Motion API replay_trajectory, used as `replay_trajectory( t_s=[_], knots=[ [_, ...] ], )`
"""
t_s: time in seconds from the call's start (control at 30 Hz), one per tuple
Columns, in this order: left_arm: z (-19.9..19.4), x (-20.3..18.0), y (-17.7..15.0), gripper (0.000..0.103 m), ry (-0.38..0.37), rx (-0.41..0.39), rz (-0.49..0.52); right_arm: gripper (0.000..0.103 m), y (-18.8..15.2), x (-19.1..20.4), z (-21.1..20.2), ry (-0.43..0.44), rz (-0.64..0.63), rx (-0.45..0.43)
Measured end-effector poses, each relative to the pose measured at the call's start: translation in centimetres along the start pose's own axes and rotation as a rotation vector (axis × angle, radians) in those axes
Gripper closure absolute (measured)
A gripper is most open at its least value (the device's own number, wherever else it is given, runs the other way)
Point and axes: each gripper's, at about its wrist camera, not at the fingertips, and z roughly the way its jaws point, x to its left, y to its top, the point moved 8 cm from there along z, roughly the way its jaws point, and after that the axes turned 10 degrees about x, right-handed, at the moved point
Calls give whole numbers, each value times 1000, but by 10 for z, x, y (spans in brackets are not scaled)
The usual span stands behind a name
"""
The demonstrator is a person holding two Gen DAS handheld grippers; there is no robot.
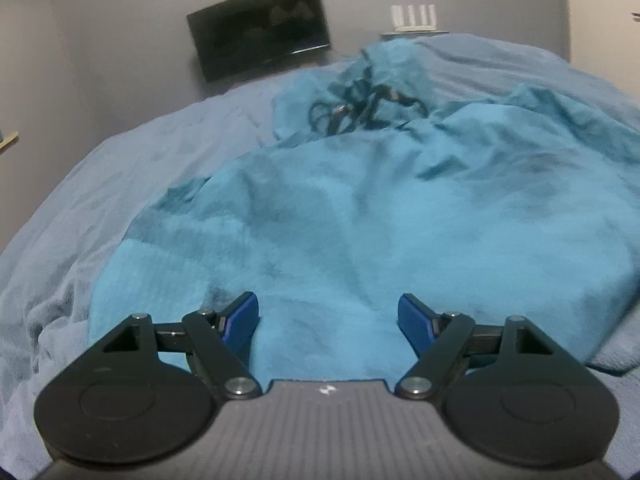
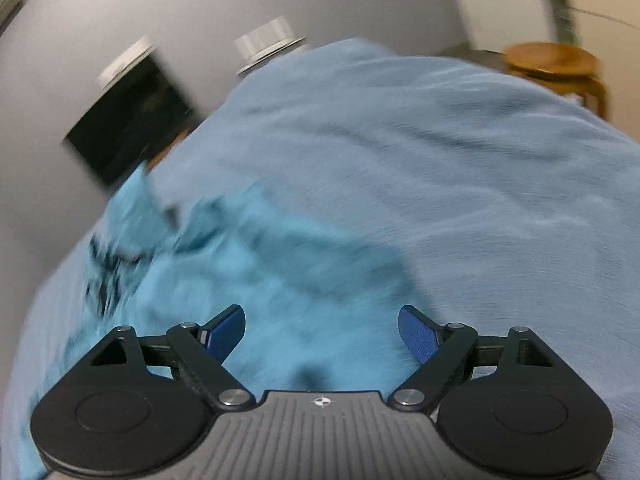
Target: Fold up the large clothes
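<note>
A large teal fleece garment [image 1: 360, 208] lies crumpled on a bed with a pale blue cover [image 1: 132, 160]. A dark drawstring [image 1: 352, 108] curls on its far part. My left gripper [image 1: 328, 312] is open just above the garment's near edge, with nothing between its blue pads. In the right wrist view, which is blurred by motion, the same teal garment [image 2: 248, 280] lies at the lower left. My right gripper [image 2: 322, 322] is open and empty over the garment's right edge, where it meets the bed cover [image 2: 460, 168].
A black screen [image 1: 260, 28] hangs on the grey wall beyond the bed, with a white object [image 1: 414, 18] on a small shelf to its right. A round wooden stool [image 2: 560, 68] stands past the bed's far right corner.
</note>
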Motion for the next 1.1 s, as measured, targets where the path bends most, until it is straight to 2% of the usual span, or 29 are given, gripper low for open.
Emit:
replay_trajectory(
  t_s=[0.07, 0.13, 0.2, 0.27, 0.3, 0.33, 0.4, 0.47, 0.53, 0.57, 0.63, 0.7, 0.77, 0.9, 0.97, 1.03, 1.1],
  knots=[
    [-3, -10, -2, 27, 2, 0, 52, 17, 2, -21, -2, -10, 99, 1],
    [-5, -25, -4, 27, 32, -6, 143, 17, -2, -34, 6, -15, 163, 44],
    [-10, -42, -4, 27, 61, -39, 238, 17, -9, -30, 11, -2, 147, 60],
    [-21, -54, 0, 27, 62, -111, 294, 13, -12, -5, 7, -9, 8, 21],
    [-30, -61, 5, 26, 35, -157, 302, 12, -15, 11, 6, -19, -86, 5],
    [-36, -67, 10, 25, 9, -187, 295, 12, -20, 31, 5, -4, -194, -9],
    [-43, -76, 20, 24, -45, -215, 265, 12, -29, 57, 1, 25, -324, -34],
    [-39, -86, 25, 20, -99, -195, 249, 12, -37, 74, -2, -6, -429, -78],
    [-25, -96, 21, 20, -137, -135, 265, 14, -45, 87, -1, -11, -518, -102],
    [-16, -99, 18, 20, -153, -99, 277, 15, -46, 93, -1, -25, -542, -108],
    [2, -102, 7, 20, -199, -19, 277, 15, -43, 99, -4, -76, -566, -174],
    [12, -98, 1, 20, -248, 33, 238, 15, -43, 110, -5, -56, -597, -203],
    [16, -93, 3, 20, -283, 46, 208, 16, -47, 120, 0, 4, -642, -170],
    [9, -84, 12, 19, -298, 18, 167, 16, -69, 143, 26, 113, -716, -22],
    [5, -79, 21, 19, -284, -4, 144, 15, -80, 148, 44, 106, -750, 43],
    [2, -66, 35, 16, -277, -33, 96, 15, -91, 146, 69, 40, -775, 135],
    [1, -49, 51, 13, -265, -56, 24, 13, -93, 142, 78, 31, -763, 146]
  ],
)
